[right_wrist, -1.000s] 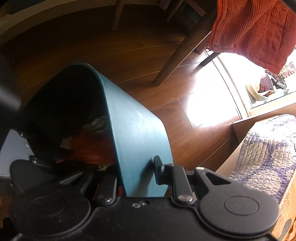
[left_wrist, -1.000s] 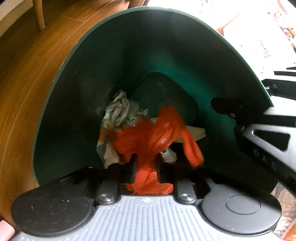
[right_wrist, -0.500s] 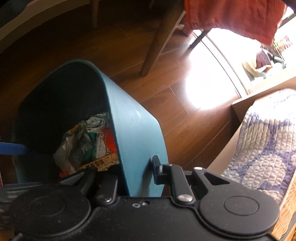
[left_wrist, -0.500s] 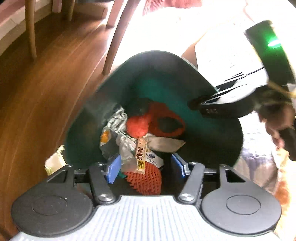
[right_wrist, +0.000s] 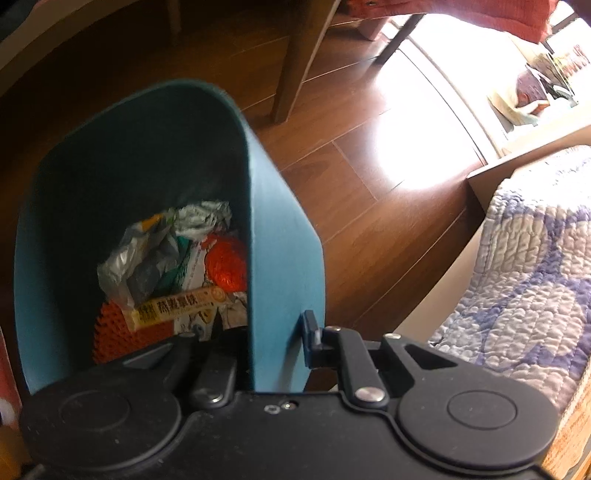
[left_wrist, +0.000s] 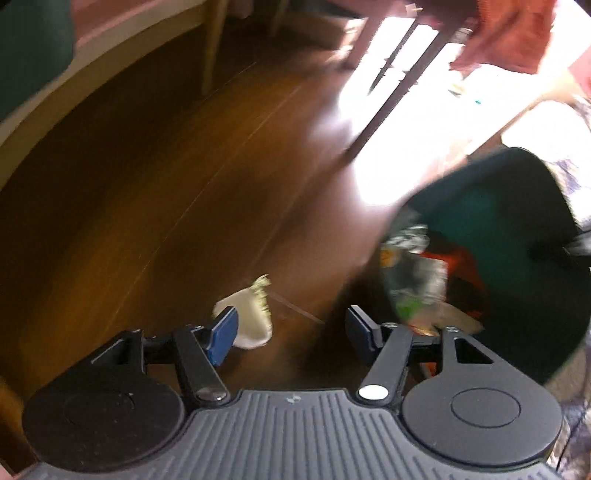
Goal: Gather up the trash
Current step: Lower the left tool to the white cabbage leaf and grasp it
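A dark teal bin [right_wrist: 280, 240] stands on the wooden floor, and my right gripper [right_wrist: 273, 343] is shut on its near wall, one finger inside and one outside. Inside lie crumpled wrappers [right_wrist: 162, 258], a yellow snack wrapper [right_wrist: 177, 308] and an orange plastic bag [right_wrist: 227, 264]. In the blurred left wrist view the bin [left_wrist: 517, 221] is at the right. My left gripper [left_wrist: 290, 332] hangs over bare floor, its jaws opening with nothing between them. A pale crumpled scrap [left_wrist: 249, 317] lies on the floor just beyond its left blue pad [left_wrist: 221, 334].
Wooden chair legs [right_wrist: 295, 66] stand on the floor beyond the bin. A quilted bed cover [right_wrist: 524, 258] fills the right side. A rust-red cloth [left_wrist: 513, 33] hangs at the top right. A pale baseboard [left_wrist: 92, 81] runs along the far left.
My left gripper let go of the orange bag inside the bin, opened, came out and swung left over the floor towards the pale scrap. The right gripper kept its hold on the bin wall.
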A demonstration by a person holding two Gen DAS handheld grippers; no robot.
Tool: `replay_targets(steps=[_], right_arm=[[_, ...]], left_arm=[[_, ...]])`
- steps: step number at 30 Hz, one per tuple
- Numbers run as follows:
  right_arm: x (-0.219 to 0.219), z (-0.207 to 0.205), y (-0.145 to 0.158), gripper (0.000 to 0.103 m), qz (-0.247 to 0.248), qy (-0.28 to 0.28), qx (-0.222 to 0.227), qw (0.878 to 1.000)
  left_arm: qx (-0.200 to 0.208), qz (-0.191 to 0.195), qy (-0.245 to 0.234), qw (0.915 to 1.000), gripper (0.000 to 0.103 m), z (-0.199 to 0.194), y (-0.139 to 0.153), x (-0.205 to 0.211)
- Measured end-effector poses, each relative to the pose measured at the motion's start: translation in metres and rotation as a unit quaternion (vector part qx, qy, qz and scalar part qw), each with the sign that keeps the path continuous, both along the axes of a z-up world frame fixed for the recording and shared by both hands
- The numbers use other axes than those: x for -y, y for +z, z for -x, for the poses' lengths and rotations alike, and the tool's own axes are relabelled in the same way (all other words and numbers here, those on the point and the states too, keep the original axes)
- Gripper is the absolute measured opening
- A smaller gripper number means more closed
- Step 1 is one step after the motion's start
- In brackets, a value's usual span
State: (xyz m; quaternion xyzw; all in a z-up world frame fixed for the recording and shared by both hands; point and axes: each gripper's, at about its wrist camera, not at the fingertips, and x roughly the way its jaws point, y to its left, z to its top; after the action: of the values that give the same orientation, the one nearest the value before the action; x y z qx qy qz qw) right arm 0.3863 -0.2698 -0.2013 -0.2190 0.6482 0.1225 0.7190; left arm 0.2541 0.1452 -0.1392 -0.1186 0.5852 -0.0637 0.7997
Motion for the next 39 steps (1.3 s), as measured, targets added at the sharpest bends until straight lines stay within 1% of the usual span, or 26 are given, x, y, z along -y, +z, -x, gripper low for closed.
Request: replay_targets(steps=[1,2,4,6,9,11,12,14,16,20,23,28,30,32,36,39], right_arm=[[-0.002,0.002,-0.002,0.013,0.004,0.010,-0.002,1.000],[-0.005,0.005,-0.003,0.013,0.008,0.022,-0.002,1.000],[-0.002,0.002,-0.008,0.013,0.008,0.032,-0.002,0.999],[-0.002,0.001,-0.009,0.013,0.004,0.041,-0.009,0.999],[-0.002,0.000,-0.012,0.014,-0.011,0.048,-0.031,0.998],[0.000,-0.001,-0.018,0.013,-0.027,0.042,-0.054,0.997],[0.001,-0.002,-0.021,0.013,-0.032,0.042,-0.064,0.997],[0.002,0.001,-0.029,0.011,-0.036,0.045,-0.079,0.995],[0.004,0.003,-0.038,0.009,-0.032,0.047,-0.091,0.994],[0.019,0.004,-0.051,0.007,-0.031,0.031,-0.102,0.994],[0.031,0.006,-0.057,0.006,-0.040,0.013,-0.111,0.993],[0.039,0.010,-0.062,0.007,-0.049,0.003,-0.117,0.992],[0.040,0.009,-0.062,0.007,-0.056,0.003,-0.117,0.992],[0.047,0.008,-0.063,0.006,-0.060,0.003,-0.114,0.992],[0.054,0.007,-0.065,0.007,-0.067,0.007,-0.114,0.991],[0.055,0.007,-0.066,0.007,-0.071,0.009,-0.115,0.991]], left_arm=[[-0.007,0.001,0.013,0.9999,0.070,-0.004,-0.007,-0.006],[-0.013,0.000,0.023,0.9997,0.071,-0.009,-0.010,-0.011],[-0.024,-0.007,0.041,0.9988,0.071,-0.018,-0.023,-0.016],[-0.041,-0.006,0.060,0.9974,0.072,-0.029,-0.044,-0.021],[-0.067,0.009,0.086,0.9940,0.072,-0.044,-0.077,-0.022],[-0.087,0.018,0.102,0.9908,0.072,-0.051,-0.099,-0.019],[-0.100,0.029,0.109,0.9885,0.072,-0.054,-0.111,-0.019],[-0.118,0.035,0.118,0.9854,0.072,-0.057,-0.129,-0.014],[-0.133,0.028,0.117,0.9838,0.072,-0.060,-0.147,-0.008],[-0.151,0.000,0.102,0.9833,0.072,-0.068,-0.176,0.007],[-0.162,-0.012,0.096,0.9821,0.072,-0.074,-0.192,0.017],[-0.179,-0.042,0.105,0.9772,0.072,-0.082,-0.216,0.029],[-0.184,-0.061,0.101,0.9759,0.072,-0.084,-0.224,0.033],[-0.188,-0.070,0.095,0.9751,0.072,-0.085,-0.231,0.036],[-0.193,-0.078,0.086,0.9742,0.072,-0.085,-0.239,0.040],[-0.189,-0.080,0.076,0.9757,0.072,-0.085,-0.242,0.042]])
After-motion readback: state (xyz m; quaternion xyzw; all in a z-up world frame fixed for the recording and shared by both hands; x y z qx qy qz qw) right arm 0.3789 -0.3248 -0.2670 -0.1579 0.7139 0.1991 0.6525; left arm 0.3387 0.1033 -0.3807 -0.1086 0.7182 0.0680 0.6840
